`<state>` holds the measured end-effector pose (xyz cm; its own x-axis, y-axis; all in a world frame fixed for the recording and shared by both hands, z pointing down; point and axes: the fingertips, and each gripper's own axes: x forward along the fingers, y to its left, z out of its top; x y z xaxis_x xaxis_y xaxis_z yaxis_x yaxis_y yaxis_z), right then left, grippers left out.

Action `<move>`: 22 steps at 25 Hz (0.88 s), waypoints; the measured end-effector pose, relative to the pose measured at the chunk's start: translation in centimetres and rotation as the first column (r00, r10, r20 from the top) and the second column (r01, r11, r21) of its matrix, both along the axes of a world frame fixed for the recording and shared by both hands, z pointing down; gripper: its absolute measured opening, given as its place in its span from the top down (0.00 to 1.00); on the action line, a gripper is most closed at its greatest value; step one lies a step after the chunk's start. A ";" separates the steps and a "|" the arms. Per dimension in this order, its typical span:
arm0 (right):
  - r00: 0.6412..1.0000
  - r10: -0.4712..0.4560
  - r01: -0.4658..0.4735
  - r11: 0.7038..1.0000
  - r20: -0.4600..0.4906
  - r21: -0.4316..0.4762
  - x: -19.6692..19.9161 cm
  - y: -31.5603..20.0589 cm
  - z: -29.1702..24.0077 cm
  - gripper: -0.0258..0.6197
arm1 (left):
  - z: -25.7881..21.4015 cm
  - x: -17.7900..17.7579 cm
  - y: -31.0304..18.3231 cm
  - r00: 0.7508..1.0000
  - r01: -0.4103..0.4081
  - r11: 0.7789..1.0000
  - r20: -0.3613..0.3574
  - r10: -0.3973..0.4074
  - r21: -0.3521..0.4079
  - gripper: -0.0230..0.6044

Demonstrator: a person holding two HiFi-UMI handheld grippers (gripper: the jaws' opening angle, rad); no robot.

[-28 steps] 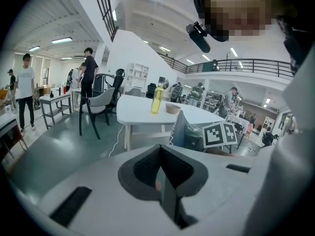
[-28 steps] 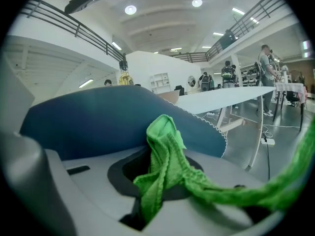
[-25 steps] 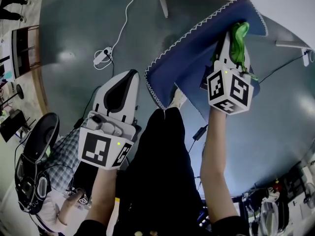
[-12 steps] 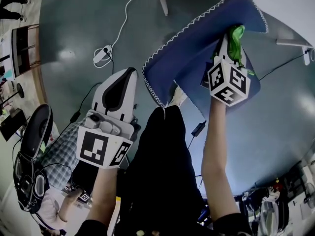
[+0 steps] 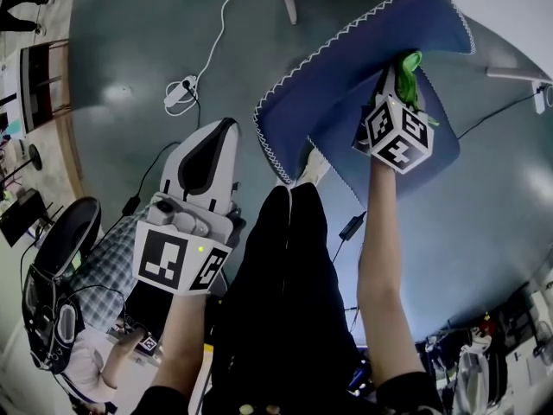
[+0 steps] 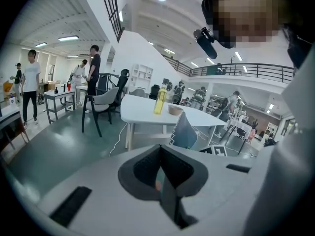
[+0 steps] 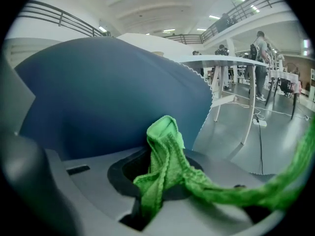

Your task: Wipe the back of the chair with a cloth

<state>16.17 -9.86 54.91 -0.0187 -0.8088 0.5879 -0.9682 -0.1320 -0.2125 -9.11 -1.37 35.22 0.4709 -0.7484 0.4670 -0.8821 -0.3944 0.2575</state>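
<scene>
The chair back [image 5: 337, 85] is blue with a white stitched edge and stands in front of me, tilted. My right gripper [image 5: 400, 66] is shut on a green cloth [image 5: 409, 69] and presses it against the blue surface. In the right gripper view the cloth [image 7: 166, 163] bunches between the jaws, a strand trails right, and the chair back [image 7: 108, 97] fills the left. My left gripper [image 5: 223, 132] hangs low to the left of the chair, shut and holding nothing. In the left gripper view its jaws meet at the left gripper [image 6: 160, 178], with the chair [image 6: 186, 132] ahead.
A white table [image 6: 147, 113] with a yellow bottle [image 6: 159, 100] stands behind the chair. A power strip [image 5: 180, 95] and white cable lie on the grey floor. The person's black-trousered legs [image 5: 285, 275] are below. Several people stand far left [image 6: 30, 82].
My right gripper has slid the green cloth a little up and left across the chair back. The left gripper has hardly moved.
</scene>
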 end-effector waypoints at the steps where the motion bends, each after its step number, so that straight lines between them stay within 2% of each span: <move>1: 1.000 0.007 -0.007 1.000 0.017 -0.012 -0.1 0.2 0.5 0.89 | 0.0 -0.1 0.1 1.000 0.001 1.000 0.000 -0.001 -0.001 0.96; 4: 0.998 0.024 -0.022 0.999 0.056 -0.046 -0.4 0.8 1.8 0.89 | 0.1 -0.3 0.5 1.000 0.001 1.000 0.002 -0.001 -0.006 0.96; 13: 0.999 -0.018 0.021 0.993 0.030 -0.113 -0.6 1.9 5.1 0.89 | -0.2 -0.7 0.7 1.000 0.010 1.000 0.008 -0.010 0.000 0.96; 22: 0.998 -0.015 0.024 0.986 0.058 -0.164 -1.1 3.3 7.0 0.89 | -0.2 -0.4 1.3 1.000 0.018 1.000 0.011 -0.018 -0.013 0.96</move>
<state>15.08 -6.56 61.89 -0.0707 -0.7004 0.7102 -0.9580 -0.1506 -0.2439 -9.48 -0.06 35.01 0.4520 -0.7506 0.4820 -0.8919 -0.3750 0.2525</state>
